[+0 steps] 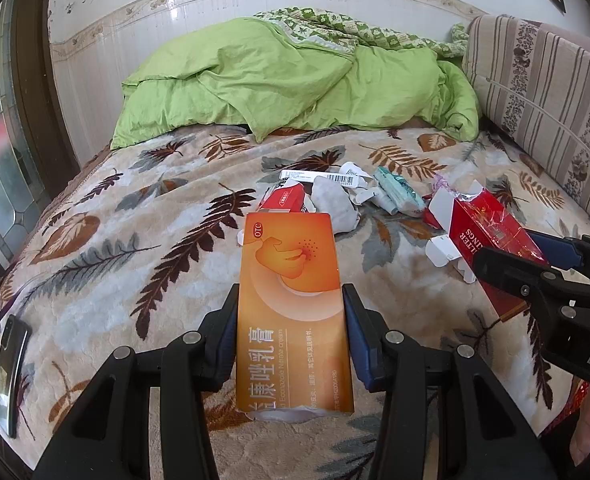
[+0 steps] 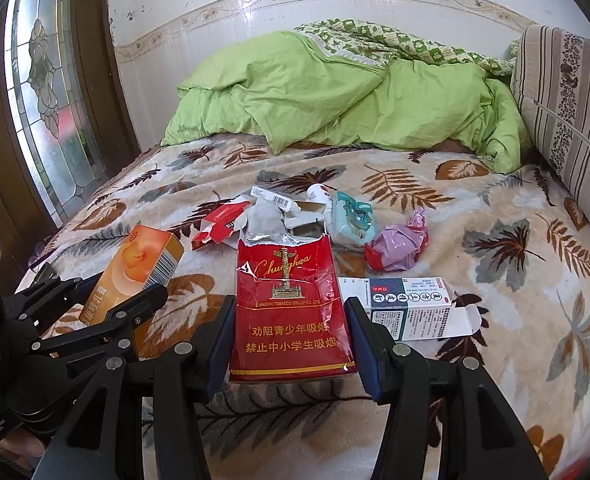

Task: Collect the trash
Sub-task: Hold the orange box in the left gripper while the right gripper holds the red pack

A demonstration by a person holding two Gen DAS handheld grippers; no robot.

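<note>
My left gripper point(image 1: 291, 304) is shut on an orange medicine box point(image 1: 291, 300), held lengthwise above the leaf-patterned bed blanket point(image 1: 143, 216). My right gripper point(image 2: 289, 320) is shut on a torn red cigarette pack point(image 2: 289, 304), its blue pads pressing both sides. Each gripper shows in the other's view: the right one point(image 1: 535, 260) with the red pack point(image 1: 491, 236), the left one point(image 2: 123, 292) with the orange box point(image 2: 143, 264). Loose trash lies mid-bed: a red-white box point(image 2: 219, 224), torn white card point(image 2: 271, 212), a teal tissue pack point(image 2: 353, 220), a crumpled pink wrapper point(image 2: 399, 244), a flattened white-blue box point(image 2: 411, 308).
A green quilt point(image 1: 295, 80) is heaped at the head of the bed. A striped cushion point(image 1: 543, 92) lines the right side. A dark phone point(image 1: 9, 364) lies at the bed's left edge. A leaded-glass door point(image 2: 51, 80) stands on the left.
</note>
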